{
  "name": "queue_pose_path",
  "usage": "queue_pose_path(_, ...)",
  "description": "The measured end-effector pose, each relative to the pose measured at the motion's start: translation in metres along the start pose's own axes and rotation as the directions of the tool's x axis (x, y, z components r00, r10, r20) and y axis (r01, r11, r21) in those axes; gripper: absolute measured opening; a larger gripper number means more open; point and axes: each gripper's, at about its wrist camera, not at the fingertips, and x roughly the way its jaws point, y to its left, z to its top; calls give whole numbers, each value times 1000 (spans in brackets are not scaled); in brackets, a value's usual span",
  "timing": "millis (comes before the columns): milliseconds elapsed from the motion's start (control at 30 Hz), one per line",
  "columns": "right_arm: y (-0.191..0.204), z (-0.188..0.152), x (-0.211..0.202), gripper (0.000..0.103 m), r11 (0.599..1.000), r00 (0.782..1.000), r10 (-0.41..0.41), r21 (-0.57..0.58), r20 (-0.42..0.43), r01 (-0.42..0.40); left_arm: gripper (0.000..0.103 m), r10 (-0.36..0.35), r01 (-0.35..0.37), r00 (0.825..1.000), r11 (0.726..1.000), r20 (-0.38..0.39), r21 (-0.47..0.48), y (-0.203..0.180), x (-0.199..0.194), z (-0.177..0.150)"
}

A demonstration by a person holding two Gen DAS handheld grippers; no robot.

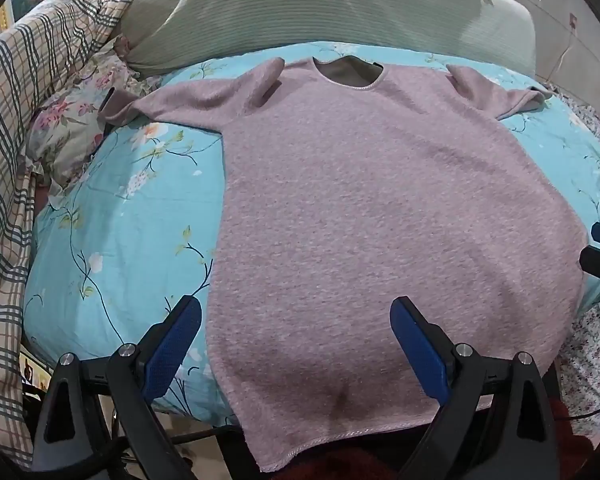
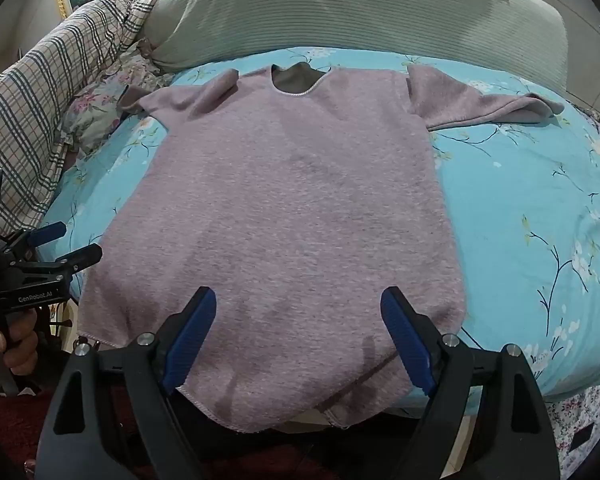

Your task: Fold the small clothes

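Bed, blue floral sheet (image 1: 140, 216): pink top (image 1: 380, 220) flat at centre, hem overhanging near edge. Green pillow (image 1: 300, 12) at far edge; plaid blanket (image 1: 16, 120) along left edge.

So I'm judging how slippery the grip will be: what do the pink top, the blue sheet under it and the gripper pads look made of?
Pink top: seemingly soft brushed knit or fleece; fuzzy, matte, speckled surface.
Blue floral sheet: looks like smooth woven cotton or similar; flat printed surface with slight sheen.
Pads on the right hand-held gripper: probably blue rubber or plastic, with ribbed texture.

sweater (image 1: 380, 208) flat on quilt (image 1: 132, 208) — pillow (image 1: 300, 12) behind it
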Motion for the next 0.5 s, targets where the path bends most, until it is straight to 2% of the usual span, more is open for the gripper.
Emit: queue_pose_path(500,2,3,-3,85,1000,1000,18,1,0,-18,96,2,-2,1000,1000,-6,4,-7,-4,8)
